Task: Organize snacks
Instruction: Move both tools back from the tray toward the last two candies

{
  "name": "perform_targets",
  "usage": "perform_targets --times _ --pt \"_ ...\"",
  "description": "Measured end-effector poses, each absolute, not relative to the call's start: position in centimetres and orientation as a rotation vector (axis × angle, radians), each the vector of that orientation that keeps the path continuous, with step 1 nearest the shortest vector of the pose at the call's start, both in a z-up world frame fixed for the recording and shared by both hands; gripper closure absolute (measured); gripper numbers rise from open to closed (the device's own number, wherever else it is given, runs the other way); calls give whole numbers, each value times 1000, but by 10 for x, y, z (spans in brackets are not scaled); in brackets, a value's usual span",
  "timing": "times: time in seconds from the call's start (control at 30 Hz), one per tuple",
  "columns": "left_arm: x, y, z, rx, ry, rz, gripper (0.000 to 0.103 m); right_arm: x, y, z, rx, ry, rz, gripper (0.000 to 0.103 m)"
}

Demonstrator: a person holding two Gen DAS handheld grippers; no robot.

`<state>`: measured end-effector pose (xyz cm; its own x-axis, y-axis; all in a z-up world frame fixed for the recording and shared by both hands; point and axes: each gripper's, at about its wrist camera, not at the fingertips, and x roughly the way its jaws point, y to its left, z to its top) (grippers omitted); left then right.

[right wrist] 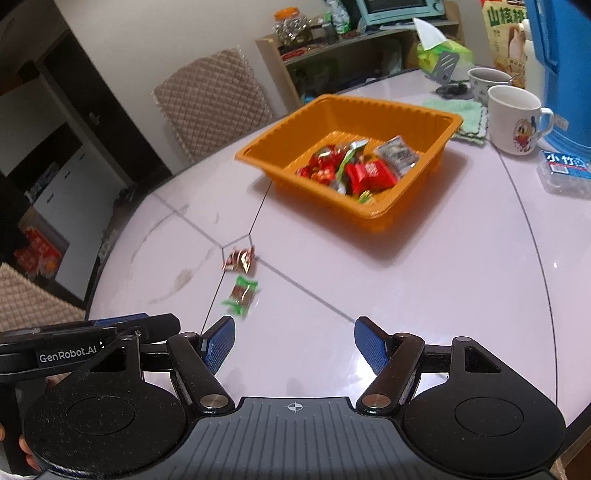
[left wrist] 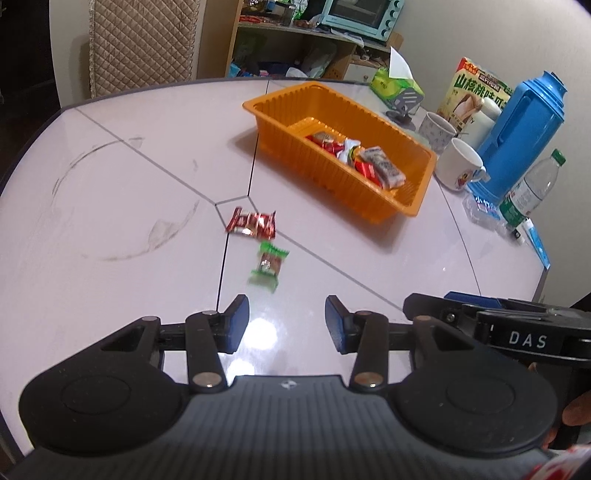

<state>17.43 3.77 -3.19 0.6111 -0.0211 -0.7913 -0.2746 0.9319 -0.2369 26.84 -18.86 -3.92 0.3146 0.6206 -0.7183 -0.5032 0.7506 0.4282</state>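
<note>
An orange plastic tray [left wrist: 275, 99] [right wrist: 413, 110] stands on the pale table and holds several wrapped snacks [left wrist: 369, 162] [right wrist: 354, 166]. Two snacks lie loose on the table in front of it: a red-wrapped one [left wrist: 252, 222] [right wrist: 240, 259] and, nearer to me, a green-wrapped one [left wrist: 268, 264] [right wrist: 242, 294]. My left gripper [left wrist: 287, 320] hovers open just short of the green snack, nothing between its blue pads. My right gripper [right wrist: 294, 342] is open wider, also empty, with the green snack just beyond its left finger. Each gripper shows at the edge of the other's view.
At the table's right stand a blue thermos [left wrist: 524, 125], two mugs [left wrist: 461, 162] [right wrist: 513, 118], a water bottle [left wrist: 532, 188], a snack box [left wrist: 476, 88], a tissue pack [left wrist: 397, 83] and a small plastic box [right wrist: 565, 171]. A quilted chair [right wrist: 214, 103] and a shelf with a toaster oven [left wrist: 362, 14] stand behind.
</note>
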Motion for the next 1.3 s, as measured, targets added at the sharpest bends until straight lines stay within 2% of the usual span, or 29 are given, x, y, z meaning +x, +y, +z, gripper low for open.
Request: perform_targets --times 0.53,1.3 --pt "157 49 -51 -337 968 172 62 248 -150 -58 64 1070 808 32" --pt "168 104 -77 -351 978 231 62 270 -88 -85 37 1100 782 32"
